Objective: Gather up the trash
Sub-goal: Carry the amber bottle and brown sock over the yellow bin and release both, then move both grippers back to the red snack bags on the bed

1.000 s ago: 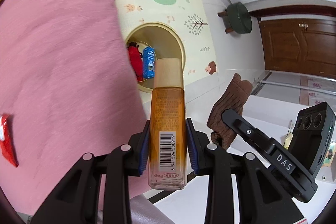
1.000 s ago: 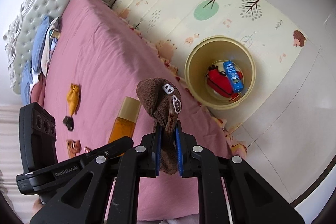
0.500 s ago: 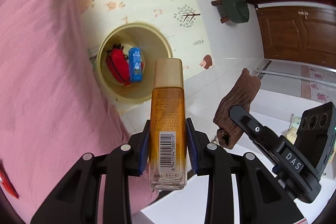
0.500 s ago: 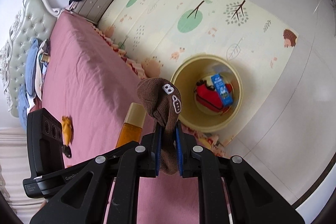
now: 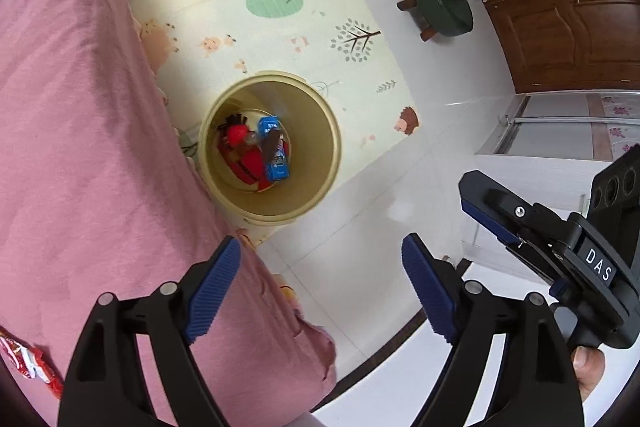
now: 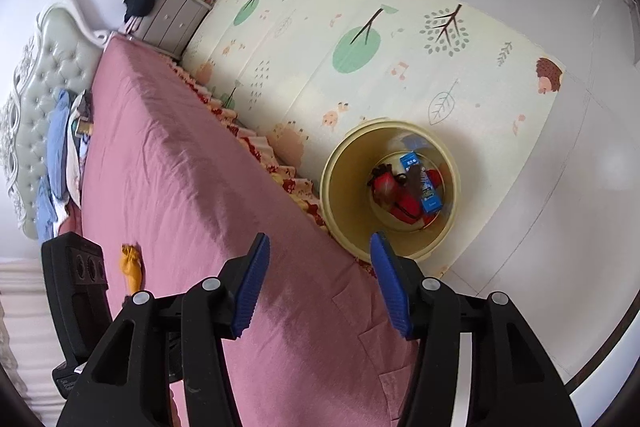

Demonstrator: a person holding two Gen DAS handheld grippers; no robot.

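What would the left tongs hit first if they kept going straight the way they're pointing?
Probably the white floor tile, just beside the pink bed's edge. Nothing lies between the opening left tongs, though fisheye depth is uncertain. The yellow bin sits farther ahead.

A bed (image 6: pixel 208 203) with a pink cover fills the left side of both views, its frilled edge running along a cream play mat (image 6: pixel 360 27) printed with trees and hedgehogs. On the cover lie a small yellow cloth (image 6: pixel 131 265) and, near the padded headboard, a heap of blue and white clothes (image 6: pixel 60 155). In the left wrist view a red wrapper (image 5: pixel 28 359) lies on the cover at the lower left. The mat lies on a white tiled floor (image 6: pixel 560 247). A yellow bin (image 5: pixel 312 131) stands on the mat just beside the bed. A green stool (image 5: pixel 442 5) stands on the tiles, well apart from the bin.
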